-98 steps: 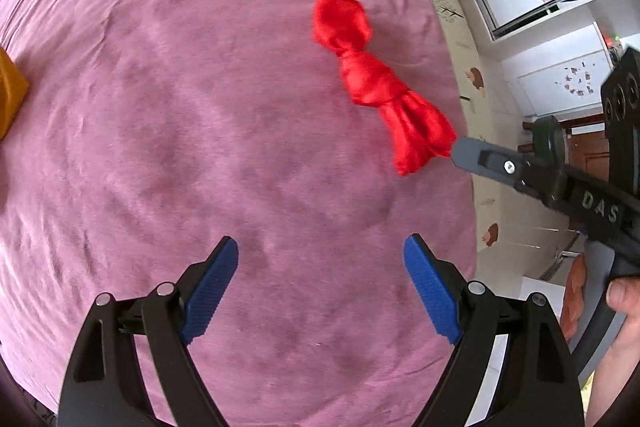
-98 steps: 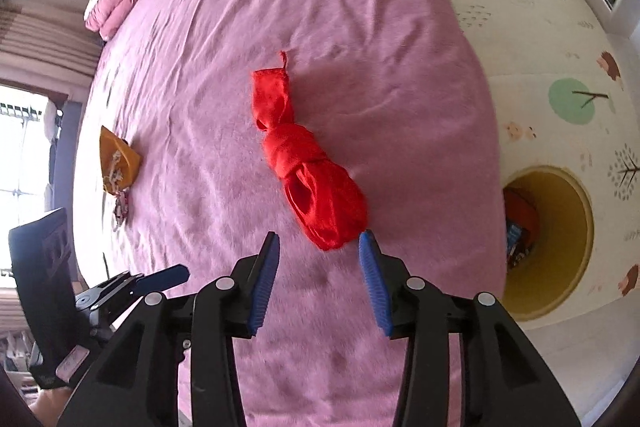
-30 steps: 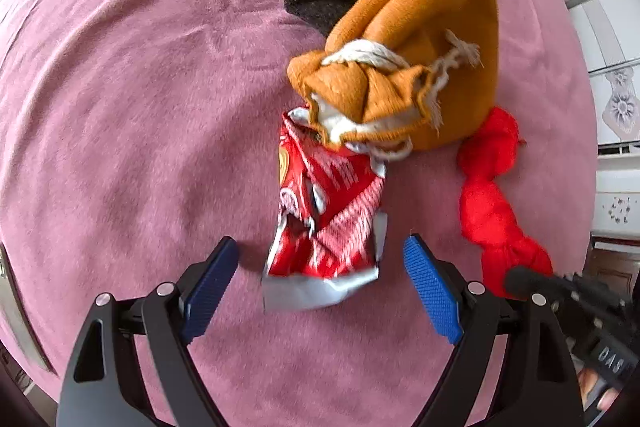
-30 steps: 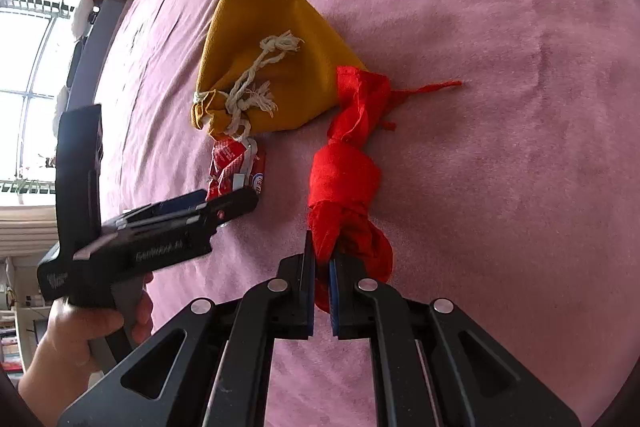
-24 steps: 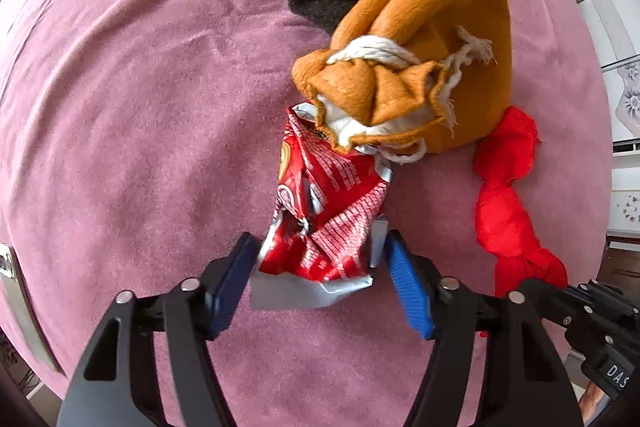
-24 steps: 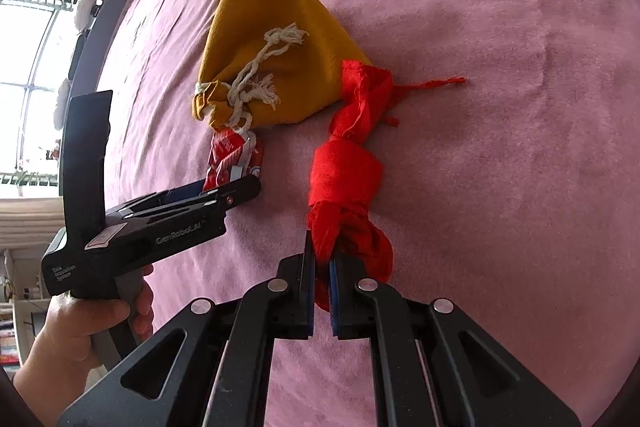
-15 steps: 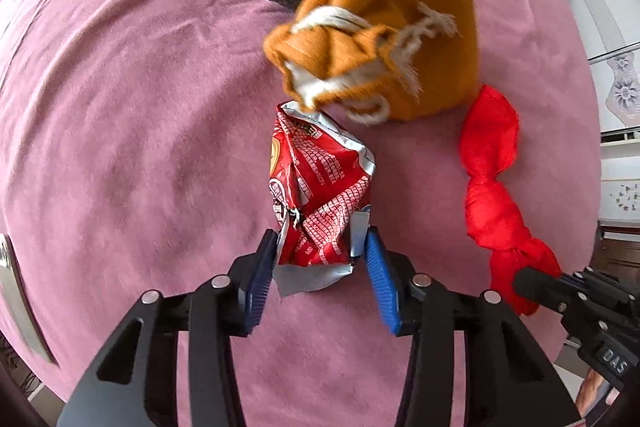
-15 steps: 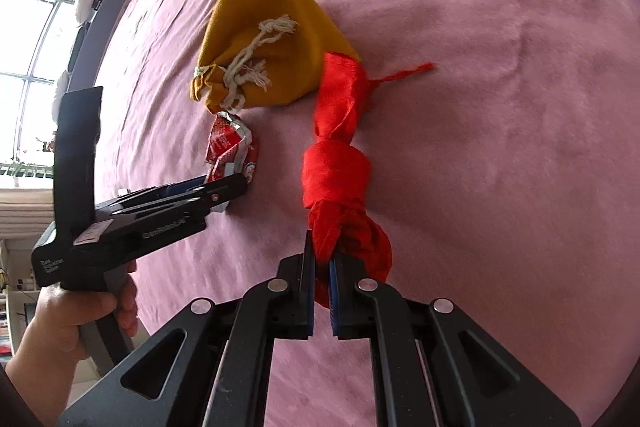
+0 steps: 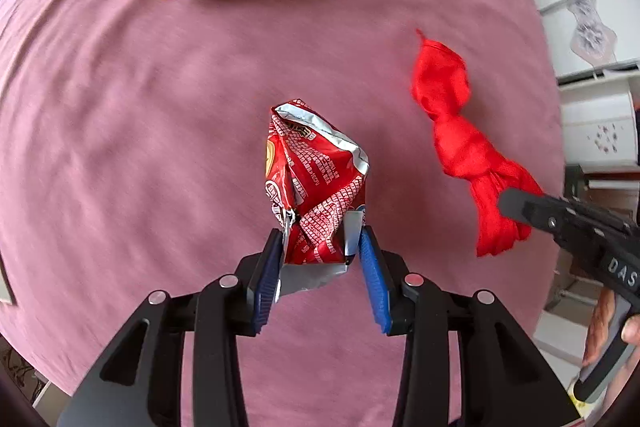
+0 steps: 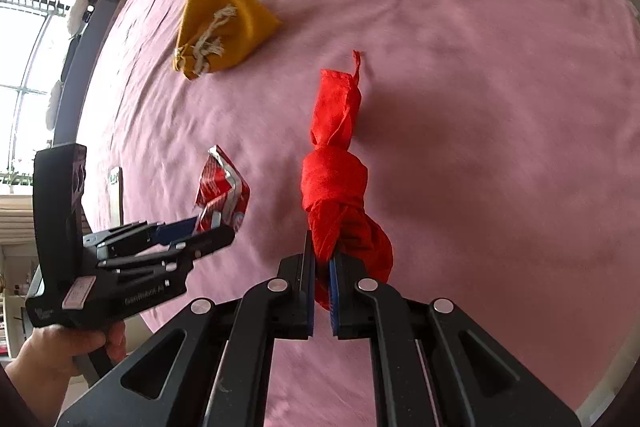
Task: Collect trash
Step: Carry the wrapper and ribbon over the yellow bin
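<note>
Crumpled red snack wrapper point(image 9: 316, 187): clamped by its lower, silver-edged end between the blue pads of the left gripper point(image 9: 320, 259), whose jaws are closing on it; it appears lifted clear of the pink bed cover point(image 9: 140, 147). Knotted red cloth point(image 10: 340, 183): pinched at its near end in the narrowly closed right gripper point(image 10: 322, 267), the rest hanging forward over the bed. Orange drawstring pouch point(image 10: 220, 27) lies at the far left, well apart.

Risks, as judged:
- The wrapper is held by its edge only; slick foil may slide out under quick movement.
- The cloth is gripped by a small fold, so its hanging weight could pull it free.
</note>
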The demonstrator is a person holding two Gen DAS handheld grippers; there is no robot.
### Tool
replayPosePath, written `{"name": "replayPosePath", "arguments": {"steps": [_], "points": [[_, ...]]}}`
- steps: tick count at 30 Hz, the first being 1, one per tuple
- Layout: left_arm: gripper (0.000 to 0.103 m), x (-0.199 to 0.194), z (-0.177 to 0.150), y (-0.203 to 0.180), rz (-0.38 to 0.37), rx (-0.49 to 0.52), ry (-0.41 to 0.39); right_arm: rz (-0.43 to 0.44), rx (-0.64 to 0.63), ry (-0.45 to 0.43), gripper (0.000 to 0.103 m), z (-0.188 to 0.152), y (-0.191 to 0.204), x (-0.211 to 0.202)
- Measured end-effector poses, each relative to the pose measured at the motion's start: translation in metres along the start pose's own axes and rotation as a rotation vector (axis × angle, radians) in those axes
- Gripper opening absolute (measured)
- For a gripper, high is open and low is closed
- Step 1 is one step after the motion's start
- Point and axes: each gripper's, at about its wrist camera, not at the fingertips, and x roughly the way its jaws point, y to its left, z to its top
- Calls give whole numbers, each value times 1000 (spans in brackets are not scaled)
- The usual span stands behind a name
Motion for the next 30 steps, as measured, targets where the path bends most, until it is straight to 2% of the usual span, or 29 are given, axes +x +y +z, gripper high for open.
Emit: {"name": "replayPosePath", "arguments": {"steps": [5, 14, 18, 21, 30], "points": [[40, 17, -13, -50, -23, 67, 32, -16, 41, -32, 6, -35, -35, -30], [40, 47, -27, -169, -66, 214, 69, -46, 143, -92, 6, -91, -123, -89], [40, 59, -30, -234, -73, 293, 81, -58, 184, -119, 6, -108, -164, -115], [40, 69, -46, -280, -75, 341, 91, -65, 219, -141, 6, -122, -197, -134], [40, 92, -54, -381, -80, 448, 129, -84, 326, -200, 6, -149, -292, -183]]}}
